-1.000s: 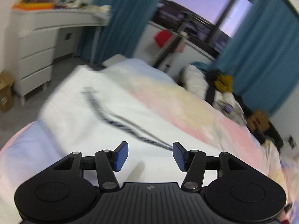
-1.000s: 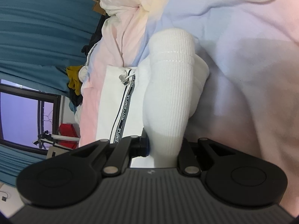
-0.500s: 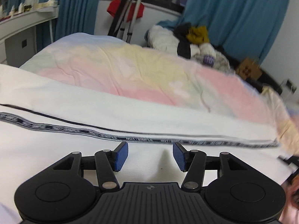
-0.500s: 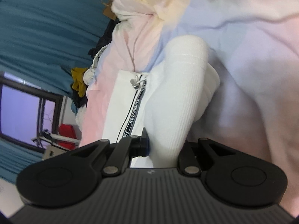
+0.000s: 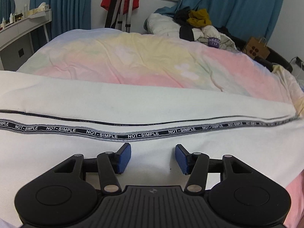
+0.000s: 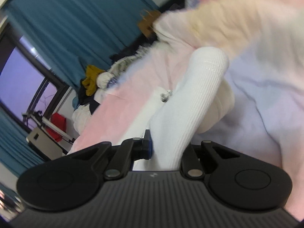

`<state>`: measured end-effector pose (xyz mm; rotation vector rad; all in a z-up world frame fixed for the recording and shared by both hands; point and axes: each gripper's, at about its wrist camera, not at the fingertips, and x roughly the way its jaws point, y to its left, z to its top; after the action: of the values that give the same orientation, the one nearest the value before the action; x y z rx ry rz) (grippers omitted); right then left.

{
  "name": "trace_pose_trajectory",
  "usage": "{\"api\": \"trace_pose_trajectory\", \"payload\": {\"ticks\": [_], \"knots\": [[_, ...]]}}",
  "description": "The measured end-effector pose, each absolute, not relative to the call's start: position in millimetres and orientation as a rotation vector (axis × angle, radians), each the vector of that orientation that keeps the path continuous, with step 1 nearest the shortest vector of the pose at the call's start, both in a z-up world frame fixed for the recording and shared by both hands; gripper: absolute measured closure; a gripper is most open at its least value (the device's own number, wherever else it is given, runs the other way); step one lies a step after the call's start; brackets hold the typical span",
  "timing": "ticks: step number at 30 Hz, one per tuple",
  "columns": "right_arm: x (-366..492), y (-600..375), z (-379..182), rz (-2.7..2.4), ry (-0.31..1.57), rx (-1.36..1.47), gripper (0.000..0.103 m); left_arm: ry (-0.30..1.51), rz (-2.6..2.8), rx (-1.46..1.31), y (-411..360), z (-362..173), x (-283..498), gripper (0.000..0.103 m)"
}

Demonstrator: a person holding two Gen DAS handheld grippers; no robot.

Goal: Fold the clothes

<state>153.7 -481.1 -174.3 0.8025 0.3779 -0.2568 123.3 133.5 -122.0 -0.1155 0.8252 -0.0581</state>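
Meanwhile, white trousers (image 5: pixel 144 112) spread across the pastel duvet (image 5: pixel 144 62), left gripper (image 5: pixel 153 158) held unclenched above them, ribbed cuff (image 6: pixel 191 112) clamped by right gripper (image 6: pixel 167 152).

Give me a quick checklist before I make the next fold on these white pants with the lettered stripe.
1. Right gripper clamped on the ribbed cuff: ok.
2. Left gripper open, nothing between its pads: ok.
3. Left gripper over the white pants, just short of the lettered stripe: ok.
4. Pant leg lies flat on the pastel duvet: ok in the left view.
5. Waist end and drawstring tidy: cannot tell, blurred.
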Motion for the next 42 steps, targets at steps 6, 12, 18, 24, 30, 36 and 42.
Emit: {"api": "trace_pose_trajectory", "payload": {"ticks": [6,12,18,24,30,36,42], "knots": [[153,-430,-115,-0.212,0.271,0.543,0.09,0.815,-0.062,-0.129,141,-111,121,0.05],[142,-320,-56,-0.031,0.155,0.136,0.09,0.723,-0.043,-0.203,172,-80,113,0.05],[103,-180,-78,0.217,0.137,-0.301,0.09,0.61,-0.031,-0.317,209,-51,99,0.049],[86,-106,-172,0.403,0.371,-0.549,0.089,0.604,-0.005,-0.463,245,-51,94,0.049],[85,-105,-192,0.447,0.451,-0.573,0.087,0.614,-0.039,-0.507,247,-58,100,0.049],[78,-103,-174,0.506,0.507,-0.488,0.068,0.614,-0.116,-0.534,236,-67,101,0.048],[39,-88,-157,0.673,0.489,-0.473,0.039,0.626,-0.211,-0.548,221,-75,102,0.047]]}}
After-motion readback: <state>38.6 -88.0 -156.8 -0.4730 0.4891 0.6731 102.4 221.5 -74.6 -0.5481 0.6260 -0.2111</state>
